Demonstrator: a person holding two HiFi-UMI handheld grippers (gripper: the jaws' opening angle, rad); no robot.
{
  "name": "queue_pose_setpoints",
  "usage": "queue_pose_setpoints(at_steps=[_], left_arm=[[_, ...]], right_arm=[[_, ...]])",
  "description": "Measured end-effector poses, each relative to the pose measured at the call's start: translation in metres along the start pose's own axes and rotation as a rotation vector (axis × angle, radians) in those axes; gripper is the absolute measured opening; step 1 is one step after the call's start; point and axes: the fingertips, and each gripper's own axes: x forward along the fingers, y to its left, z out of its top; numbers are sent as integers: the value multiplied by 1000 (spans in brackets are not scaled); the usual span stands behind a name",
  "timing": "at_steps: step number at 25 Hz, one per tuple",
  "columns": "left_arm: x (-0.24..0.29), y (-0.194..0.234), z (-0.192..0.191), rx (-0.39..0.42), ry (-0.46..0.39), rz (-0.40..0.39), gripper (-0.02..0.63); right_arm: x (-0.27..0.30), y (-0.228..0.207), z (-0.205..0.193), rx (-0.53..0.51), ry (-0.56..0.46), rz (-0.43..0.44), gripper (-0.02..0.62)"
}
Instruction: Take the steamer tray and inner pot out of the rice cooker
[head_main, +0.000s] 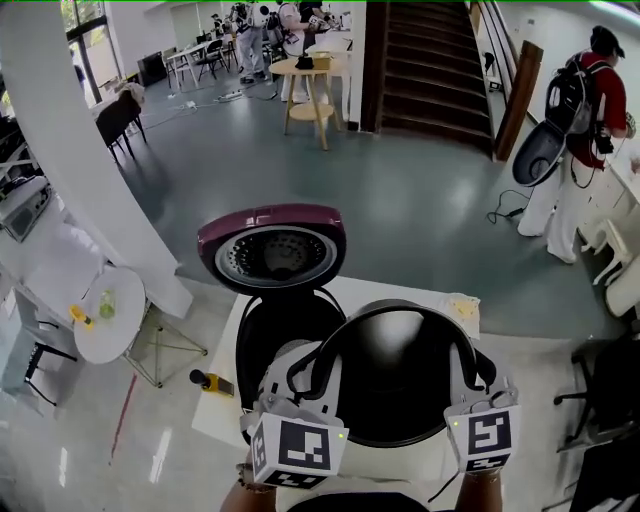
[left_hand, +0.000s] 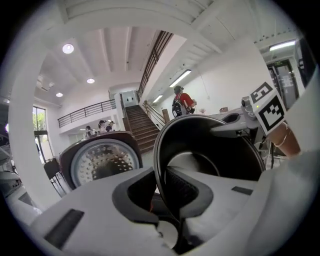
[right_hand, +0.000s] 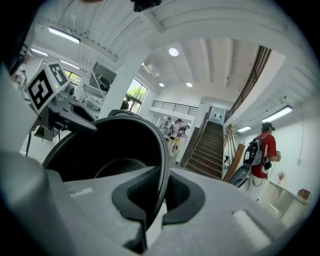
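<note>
The black inner pot (head_main: 400, 375) hangs above the white table, to the right of the rice cooker's dark body (head_main: 285, 320). The cooker's maroon lid (head_main: 272, 250) stands open behind it. My left gripper (head_main: 303, 378) is shut on the pot's left rim and my right gripper (head_main: 466, 368) on its right rim. In the left gripper view the thin rim (left_hand: 161, 150) runs between the pads of my left gripper (left_hand: 163, 192), with the lid (left_hand: 102, 160) to the left. In the right gripper view my right gripper (right_hand: 161, 192) clamps the pot (right_hand: 110, 150) the same way.
The white table (head_main: 222, 405) bears the cooker and a yellowish cloth (head_main: 462, 308) at its far right corner. A yellow-and-black tool (head_main: 210, 382) lies by its left edge. A round side table (head_main: 105, 315) and a white pillar (head_main: 70, 150) stand left. A person in red (head_main: 580, 130) is far right.
</note>
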Motion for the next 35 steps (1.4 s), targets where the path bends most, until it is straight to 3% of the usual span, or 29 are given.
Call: queue_pose_setpoints(at_steps=[7, 14, 26, 35], left_arm=[[42, -113, -3, 10, 91, -119, 61], [65, -193, -47, -25, 240, -197, 63], [62, -254, -147, -122, 471, -250, 63], [74, -265, -186, -178, 557, -257, 63]], right_arm=[[-46, -65, -96, 101, 135, -12, 6], [-73, -78, -190, 175, 296, 49, 6], [-85, -30, -296, 233, 504, 223, 9], [-70, -13, -334, 243, 569, 291, 9]])
